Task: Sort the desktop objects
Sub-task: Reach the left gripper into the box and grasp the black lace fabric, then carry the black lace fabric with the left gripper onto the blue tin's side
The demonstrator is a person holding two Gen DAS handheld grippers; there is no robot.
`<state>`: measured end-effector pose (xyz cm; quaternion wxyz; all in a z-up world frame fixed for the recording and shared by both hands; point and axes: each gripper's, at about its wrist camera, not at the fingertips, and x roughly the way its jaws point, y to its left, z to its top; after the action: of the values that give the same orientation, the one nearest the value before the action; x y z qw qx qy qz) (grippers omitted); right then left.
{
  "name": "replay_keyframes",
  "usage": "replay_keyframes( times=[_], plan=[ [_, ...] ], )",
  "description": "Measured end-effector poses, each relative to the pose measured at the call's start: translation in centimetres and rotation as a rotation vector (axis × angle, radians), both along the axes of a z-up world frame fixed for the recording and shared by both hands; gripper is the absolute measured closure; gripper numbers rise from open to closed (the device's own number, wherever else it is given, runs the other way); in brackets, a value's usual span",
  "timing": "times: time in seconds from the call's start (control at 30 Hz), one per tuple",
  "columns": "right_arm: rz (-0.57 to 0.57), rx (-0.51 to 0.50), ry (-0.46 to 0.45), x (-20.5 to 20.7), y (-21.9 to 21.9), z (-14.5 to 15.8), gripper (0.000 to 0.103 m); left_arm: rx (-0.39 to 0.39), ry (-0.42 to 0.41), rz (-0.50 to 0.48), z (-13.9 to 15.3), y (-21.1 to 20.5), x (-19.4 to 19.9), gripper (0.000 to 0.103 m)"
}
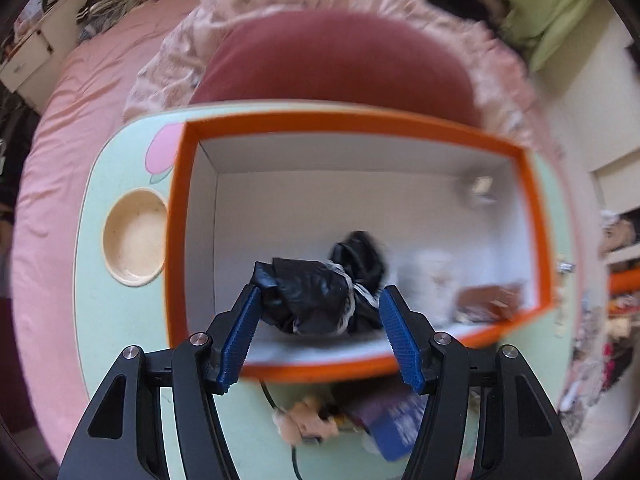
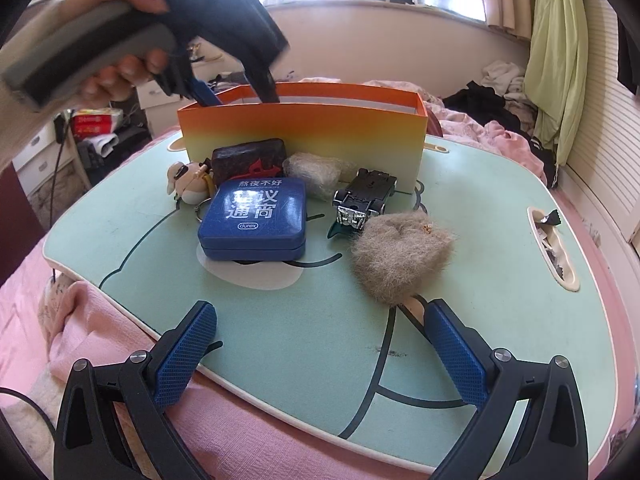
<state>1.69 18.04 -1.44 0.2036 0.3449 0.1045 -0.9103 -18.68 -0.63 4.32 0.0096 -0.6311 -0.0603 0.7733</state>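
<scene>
- Blue ribbed pads of the left tool (image 1: 318,312) sit closest in the left wrist view, half closed on a crumpled black plastic bag (image 1: 320,292); the left pad touches the bag's edge, and the right pad appears to meet it too, though blur leaves that contact uncertain.
- That bag hangs over the open orange box (image 1: 176,240), above its white floor.
- Inside the box, a blurred brown item (image 1: 490,300) lies near the right wall, with a pale blurred item (image 1: 432,276) beside it.
- Beside the box on the left, the mint-green desk (image 1: 108,320) has a round cream cup recess (image 1: 134,236).
- From the right wrist view, the right tool (image 2: 320,356) stands wide with nothing between its pads, over the near edge of the desk.
- A hand (image 2: 120,40) at upper left grips the left tool's grey handle, with the tool's tips dipping behind the box's front wall.
- On the desk in front of the box: a blue tin (image 2: 254,220), a dark brown packet (image 2: 248,158) behind it, a small figurine keychain (image 2: 186,180) to the left, a pale wrapped bundle (image 2: 316,172), a toy car (image 2: 364,198) lying upside down, and a fuzzy grey-beige tuft (image 2: 400,256) nearest the right tool.
- A slot (image 2: 554,244) at the desk's right edge holds small scraps.
- Pink bedding (image 2: 100,320) lies under the desk.
</scene>
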Motion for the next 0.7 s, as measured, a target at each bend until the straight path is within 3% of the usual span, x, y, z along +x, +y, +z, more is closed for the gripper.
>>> replay_keyframes(
  times=[0.07, 0.13, 0.2, 0.3, 0.4, 0.53, 0.7],
  plan=[
    [0.001, 0.002, 0.001, 0.0, -0.1, 0.0, 0.000, -0.057, -0.016, -0.017, -1.1, 0.7, -0.4, 0.040],
    [0.001, 0.001, 0.002, 0.0, -0.1, -0.1, 0.000, -0.117, 0.039, -0.078, -1.2, 1.7, -0.3, 0.044],
    [0.001, -0.001, 0.002, 0.0, -0.2, -0.2, 0.000, -0.102, 0.070, -0.134, -1.3, 2.2, -0.2, 0.054],
    [0.001, -0.001, 0.001, 0.0, -0.2, -0.2, 0.000, -0.089, 0.102, -0.154, -1.3, 1.7, 0.3, 0.061],
    [0.001, -0.001, 0.002, 0.0, -0.2, -0.1, 0.000, -0.017, 0.150, -0.129, 0.1, 0.4, 0.8, 0.068],
    [0.001, -0.002, 0.002, -0.1, -0.2, -0.2, 0.000, 0.097, 0.304, -0.132, 4.8, -0.3, 2.9, 0.068],
    [0.001, -0.001, 0.002, 0.0, -0.1, -0.2, 0.000, 0.224, 0.453, -0.224, 8.6, 0.3, 8.7, 0.067]
  ],
)
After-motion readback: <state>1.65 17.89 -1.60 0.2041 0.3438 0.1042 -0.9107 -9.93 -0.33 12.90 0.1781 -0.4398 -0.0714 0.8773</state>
